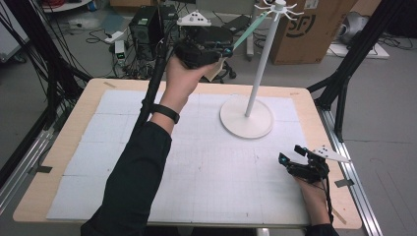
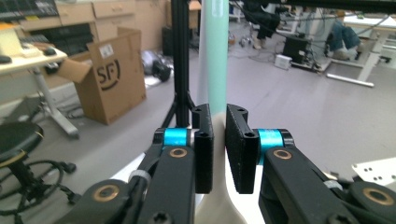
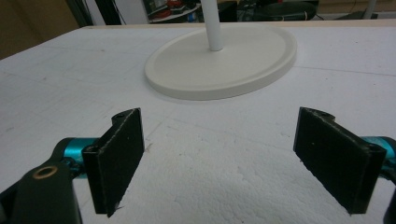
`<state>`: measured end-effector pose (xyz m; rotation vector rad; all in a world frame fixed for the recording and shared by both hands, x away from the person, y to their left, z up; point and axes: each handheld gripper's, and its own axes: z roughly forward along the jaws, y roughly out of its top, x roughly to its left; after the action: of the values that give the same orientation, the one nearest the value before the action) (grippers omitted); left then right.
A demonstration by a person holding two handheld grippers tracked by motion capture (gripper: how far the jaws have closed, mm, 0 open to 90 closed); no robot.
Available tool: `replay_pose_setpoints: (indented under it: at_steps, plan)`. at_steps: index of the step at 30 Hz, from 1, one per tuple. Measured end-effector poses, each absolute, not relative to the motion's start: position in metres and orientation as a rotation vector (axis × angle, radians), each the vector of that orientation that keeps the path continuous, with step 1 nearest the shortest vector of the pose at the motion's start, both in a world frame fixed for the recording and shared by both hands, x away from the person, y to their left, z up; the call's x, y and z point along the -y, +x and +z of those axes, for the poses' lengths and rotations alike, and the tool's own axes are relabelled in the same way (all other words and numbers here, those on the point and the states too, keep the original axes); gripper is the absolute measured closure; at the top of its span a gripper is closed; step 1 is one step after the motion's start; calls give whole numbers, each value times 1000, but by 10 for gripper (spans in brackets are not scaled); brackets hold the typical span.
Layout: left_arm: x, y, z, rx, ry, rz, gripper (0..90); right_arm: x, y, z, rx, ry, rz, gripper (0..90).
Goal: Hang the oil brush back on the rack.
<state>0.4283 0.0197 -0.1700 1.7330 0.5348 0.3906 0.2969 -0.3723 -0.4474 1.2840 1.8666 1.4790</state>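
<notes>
- High view shows the left tool [image 1: 227, 50] raised past the tabletop's [image 1: 305, 105] far edge at 12 o'clock, clamped on one end of a pale green strip [image 1: 248, 30].
- Strip's far end slants up toward 1 o'clock, reaching the pronged top [image 1: 278, 7] of the white stand [image 1: 247, 118]; whether it has hooked on is unclear.
- Left gripper view: pads [image 2: 204, 149] squeeze the strip [image 2: 214, 51], so keep that grip firm, ease the end over a prong, and release only once it hangs.
- Right tool [image 1: 292, 154] rests at 4 o'clock, jaws wide and empty; it could steady the stand's base [image 3: 224, 63].
</notes>
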Motion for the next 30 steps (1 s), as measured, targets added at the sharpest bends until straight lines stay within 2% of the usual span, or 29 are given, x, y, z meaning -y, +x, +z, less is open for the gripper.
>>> replay_pose_setpoints:
  at_steps: [2, 9, 16, 30]
  plan:
    - [-22, 428, -172, -545, 1739, 405, 686, 372, 297, -448, -1866, 1283, 1482, 158]
    - [-55, 419, -199, -533, 1739, 357, 392, 372, 297, -447, -1867, 1278, 1477, 158]
    - [-118, 400, -244, -545, 1751, 348, 284, 372, 297, -447, -1865, 1280, 1473, 158]
    - [-238, 339, -340, -615, 1849, 410, 257, 372, 298, -448, -1861, 1295, 1459, 157]
